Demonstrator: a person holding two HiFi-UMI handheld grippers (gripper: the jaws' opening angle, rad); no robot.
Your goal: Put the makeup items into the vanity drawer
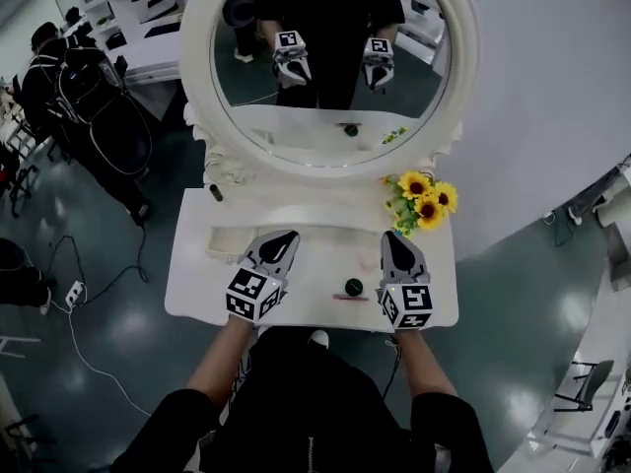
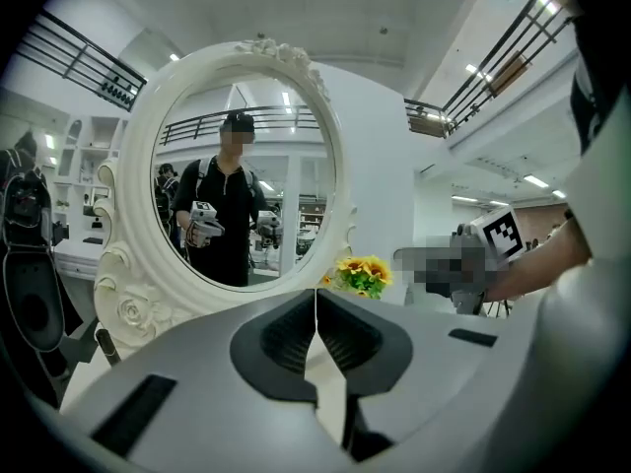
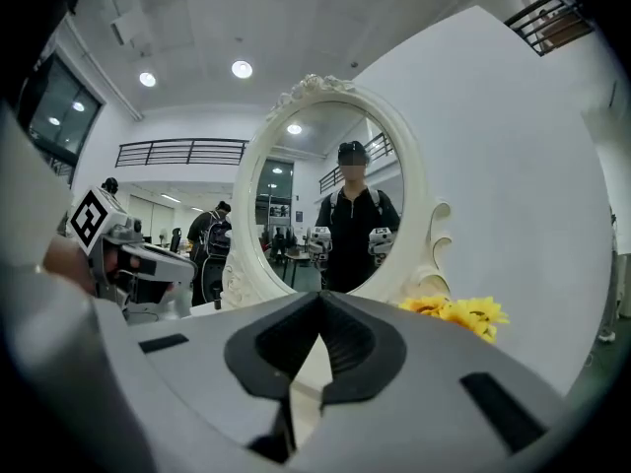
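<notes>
A white vanity table [image 1: 197, 299] carries a small round dark jar [image 1: 353, 287] near its front edge. A thin pink stick [image 1: 350, 299] lies just in front of the jar. A small dark tube [image 1: 216, 193] stands at the back left by the mirror frame [image 1: 197, 77]. My left gripper [image 1: 288, 235] hovers over the tabletop left of the jar, jaws shut and empty [image 2: 315, 308]. My right gripper [image 1: 393, 235] hangs just right of the jar, also shut with nothing in it [image 3: 318, 313]. No drawer front shows in any view.
Sunflowers [image 1: 424, 200] stand at the table's back right, close to my right gripper. A pale oblong tray [image 1: 235, 240] lies on the left of the tabletop. A person with a backpack [image 1: 89, 97] stands at far left. Cables and a power strip [image 1: 74, 292] lie on the floor.
</notes>
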